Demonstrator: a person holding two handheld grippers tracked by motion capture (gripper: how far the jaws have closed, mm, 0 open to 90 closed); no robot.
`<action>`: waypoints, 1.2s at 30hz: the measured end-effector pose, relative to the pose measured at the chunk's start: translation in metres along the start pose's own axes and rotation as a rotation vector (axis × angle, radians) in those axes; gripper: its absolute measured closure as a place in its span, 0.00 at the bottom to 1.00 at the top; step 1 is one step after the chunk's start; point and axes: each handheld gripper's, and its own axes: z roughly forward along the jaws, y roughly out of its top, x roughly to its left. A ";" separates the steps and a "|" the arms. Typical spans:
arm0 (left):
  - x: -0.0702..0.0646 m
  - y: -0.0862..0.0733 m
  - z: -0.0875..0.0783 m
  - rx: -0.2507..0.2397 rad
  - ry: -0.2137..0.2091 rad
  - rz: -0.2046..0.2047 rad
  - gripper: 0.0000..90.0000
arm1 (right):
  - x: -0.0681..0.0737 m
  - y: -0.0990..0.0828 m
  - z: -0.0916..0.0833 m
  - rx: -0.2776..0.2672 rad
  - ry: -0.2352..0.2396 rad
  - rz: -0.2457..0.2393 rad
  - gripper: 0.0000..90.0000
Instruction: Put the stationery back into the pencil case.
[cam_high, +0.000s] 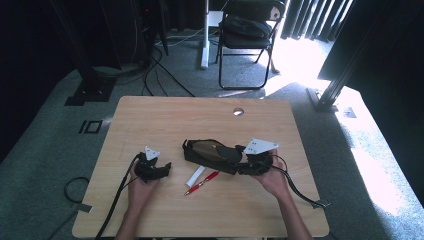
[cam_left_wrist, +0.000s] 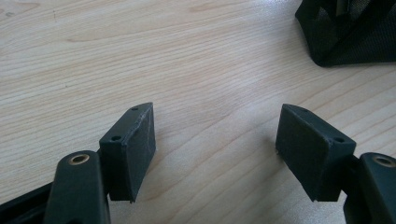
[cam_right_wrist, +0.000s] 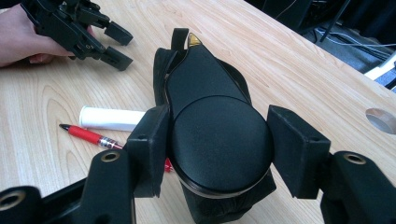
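Note:
A black rounded object (cam_right_wrist: 219, 140) lies on a black pouch (cam_high: 200, 152) with a brown inside, at the middle of the wooden table (cam_high: 165, 115). My right gripper (cam_high: 241, 162) has its jaws on either side of the object's round end, and both pads (cam_right_wrist: 149, 144) touch it. My left gripper (cam_high: 165, 167) rests on the table left of the pouch, held in a hand, its jaws wide open over bare wood (cam_left_wrist: 215, 140). A corner of the pouch (cam_left_wrist: 345, 32) shows beyond those jaws. In the right gripper view the left gripper (cam_right_wrist: 123, 45) sits at the upper left.
A red pen (cam_high: 201, 182) and a white tube (cam_high: 196, 176) lie side by side just in front of the pouch, between the two hands. The table has a round cable hole (cam_high: 238, 111) near its far edge. Behind the table stands a folding chair (cam_high: 247, 30).

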 end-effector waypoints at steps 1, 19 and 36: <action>0.000 0.000 0.000 0.000 -0.001 0.000 0.32 | 0.000 0.000 0.001 0.000 0.000 0.001 0.46; 0.000 0.000 0.000 0.000 0.000 0.000 0.32 | -0.003 -0.001 0.010 0.009 0.000 0.012 0.46; 0.000 0.000 0.000 -0.001 0.000 -0.002 0.32 | -0.007 -0.004 0.023 0.021 0.002 0.026 0.46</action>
